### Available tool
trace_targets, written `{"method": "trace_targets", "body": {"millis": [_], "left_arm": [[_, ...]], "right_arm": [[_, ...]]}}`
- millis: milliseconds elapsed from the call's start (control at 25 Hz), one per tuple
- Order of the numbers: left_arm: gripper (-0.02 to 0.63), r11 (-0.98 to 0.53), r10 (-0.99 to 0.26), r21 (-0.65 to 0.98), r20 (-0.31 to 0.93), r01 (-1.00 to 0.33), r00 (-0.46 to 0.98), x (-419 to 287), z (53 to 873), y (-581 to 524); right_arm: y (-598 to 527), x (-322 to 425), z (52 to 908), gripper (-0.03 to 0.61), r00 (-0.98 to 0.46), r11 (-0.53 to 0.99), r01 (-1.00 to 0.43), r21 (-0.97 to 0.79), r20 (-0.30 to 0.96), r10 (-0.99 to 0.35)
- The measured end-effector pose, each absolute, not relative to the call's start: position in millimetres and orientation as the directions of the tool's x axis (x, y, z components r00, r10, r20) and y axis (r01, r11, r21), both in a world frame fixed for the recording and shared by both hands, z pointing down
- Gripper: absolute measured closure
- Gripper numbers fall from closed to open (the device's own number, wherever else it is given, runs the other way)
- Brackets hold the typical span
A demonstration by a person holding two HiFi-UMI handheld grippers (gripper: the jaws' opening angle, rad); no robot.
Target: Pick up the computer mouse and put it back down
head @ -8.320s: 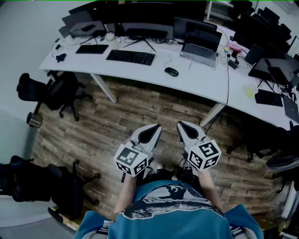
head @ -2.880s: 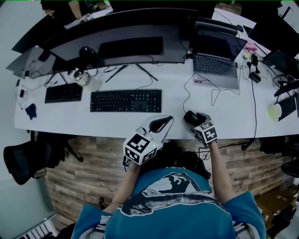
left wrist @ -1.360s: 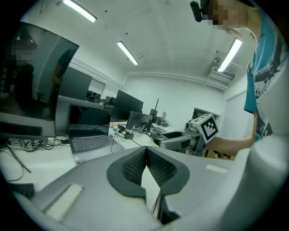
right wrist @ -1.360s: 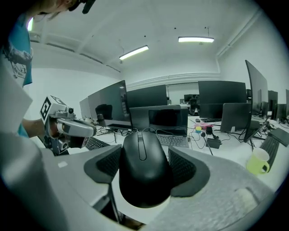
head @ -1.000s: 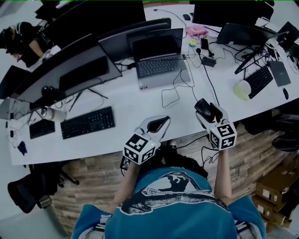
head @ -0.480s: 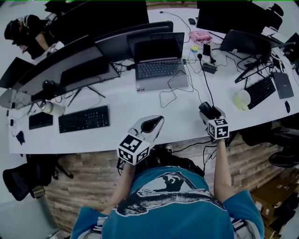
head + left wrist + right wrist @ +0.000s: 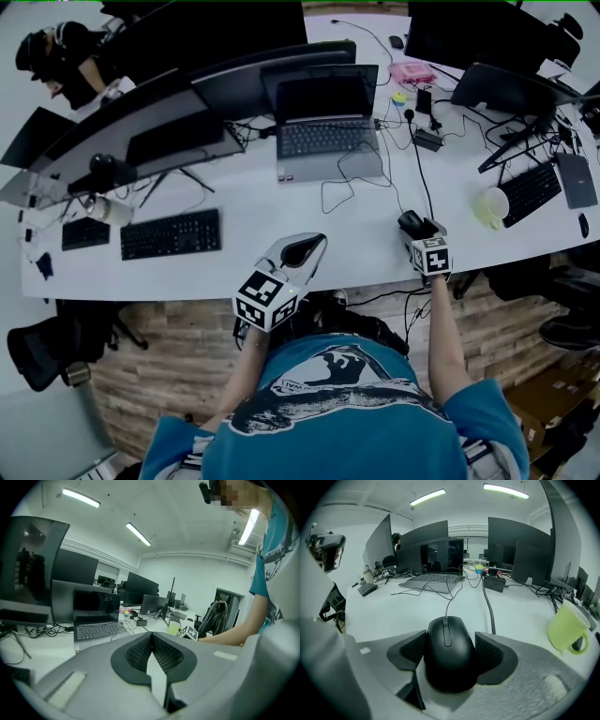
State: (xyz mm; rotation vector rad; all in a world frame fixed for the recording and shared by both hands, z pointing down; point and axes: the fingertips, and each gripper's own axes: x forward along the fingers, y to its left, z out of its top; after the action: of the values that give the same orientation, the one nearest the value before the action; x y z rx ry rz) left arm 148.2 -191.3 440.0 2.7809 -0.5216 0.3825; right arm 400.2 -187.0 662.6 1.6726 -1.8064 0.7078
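Note:
The black wired computer mouse (image 7: 448,639) sits between the two dark pads of my right gripper (image 7: 450,654), which is shut on its sides. In the head view the mouse (image 7: 410,223) is low over the white desk (image 7: 225,272) near its front edge, right of centre; whether it rests on the desk is unclear. Its cord runs away toward the laptop (image 7: 433,576). My left gripper (image 7: 300,251) hovers at the desk's front edge, left of the mouse. In the left gripper view its jaws (image 7: 151,639) are shut with nothing between them.
A green mug (image 7: 490,206) stands right of the mouse, also in the right gripper view (image 7: 567,627). A thick black cable (image 7: 487,602) lies just beyond the mouse. A keyboard (image 7: 171,234), an open laptop (image 7: 326,131) and several monitors fill the desk behind.
My right gripper, shut on the mouse, has come down from higher up to just over the desk. The left gripper has barely moved.

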Motion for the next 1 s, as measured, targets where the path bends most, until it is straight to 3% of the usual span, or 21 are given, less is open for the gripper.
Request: {"method": "trace_targets", "body": {"millis": [440,600,800,1000], "left_arm": [[0.598,-0.892,-0.301,0.234,0.330,-0.387,0.895,148.9,445.2,-192.3],[0.598,-0.888,-0.301,0.243,0.333,-0.390,0.893,149.1,448.1,-189.3],[0.598,-0.877,-0.309,0.256,0.347,-0.406,0.886,146.1,455.6,-183.6],[0.598,-0.878,-0.306,0.260,0.340,-0.401,0.889,146.2,458.0,-179.8]], "right_arm": [[-184.8,396.1,673.0,0.247,-0.079,0.113,-0.994,-0.004,0.741,-0.667],[-185.8,396.9,669.1,0.218,-0.091,0.107,-0.994,-0.025,0.736,-0.671],[-187.0,395.9,643.4,0.216,-0.107,0.073,-0.994,-0.079,0.659,-0.745],[-182.0,373.8,601.6,0.242,-0.167,0.137,-0.986,-0.096,0.562,-0.810]]}}
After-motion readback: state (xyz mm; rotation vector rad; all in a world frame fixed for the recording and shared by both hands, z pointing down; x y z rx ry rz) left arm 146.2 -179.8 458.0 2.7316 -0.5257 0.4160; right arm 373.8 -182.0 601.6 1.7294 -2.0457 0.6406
